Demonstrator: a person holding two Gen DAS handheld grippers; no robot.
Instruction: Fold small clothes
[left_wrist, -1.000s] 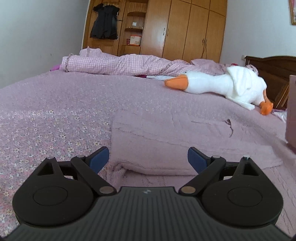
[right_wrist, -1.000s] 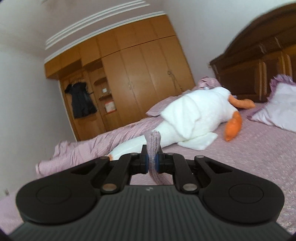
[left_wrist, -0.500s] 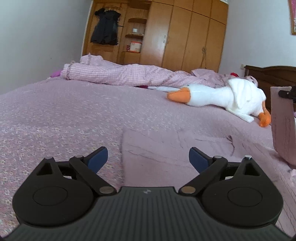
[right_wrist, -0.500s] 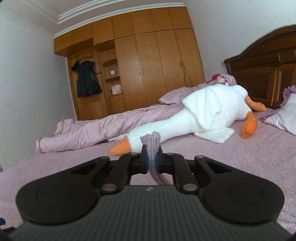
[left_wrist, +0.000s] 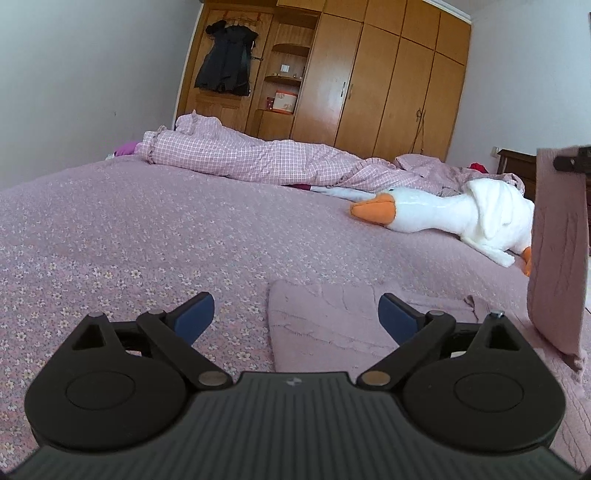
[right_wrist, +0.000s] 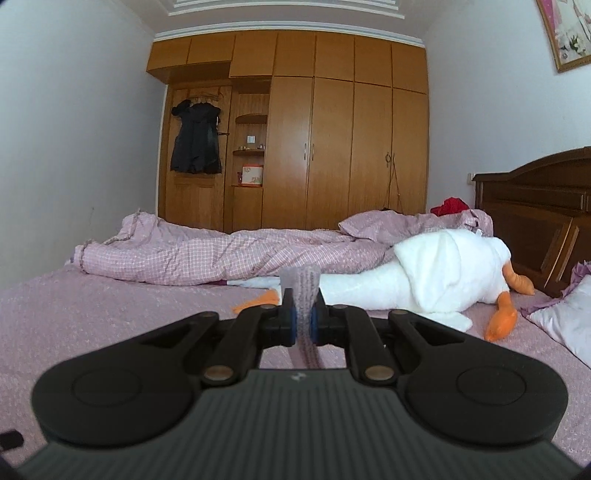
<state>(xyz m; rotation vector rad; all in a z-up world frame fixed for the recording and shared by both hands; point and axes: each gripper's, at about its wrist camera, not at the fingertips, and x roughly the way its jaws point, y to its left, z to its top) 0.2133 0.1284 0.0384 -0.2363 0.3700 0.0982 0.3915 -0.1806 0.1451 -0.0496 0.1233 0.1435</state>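
Pink knit garment (left_wrist: 557, 251) lies on the bed (left_wrist: 147, 229), one edge lifted by the clenched right claw (right_wrist: 303, 319); left claw (left_wrist: 295, 314) spread, empty. Thin pinch may slip.

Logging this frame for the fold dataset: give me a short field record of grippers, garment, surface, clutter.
left gripper: open, empty, low over the garment's flat part
right gripper: shut on garment
garment: pink knit, one end lifted and hanging, the rest flat on the bed
surface: bed, floral pink cover
clutter: goose plush, rumpled checked duvet
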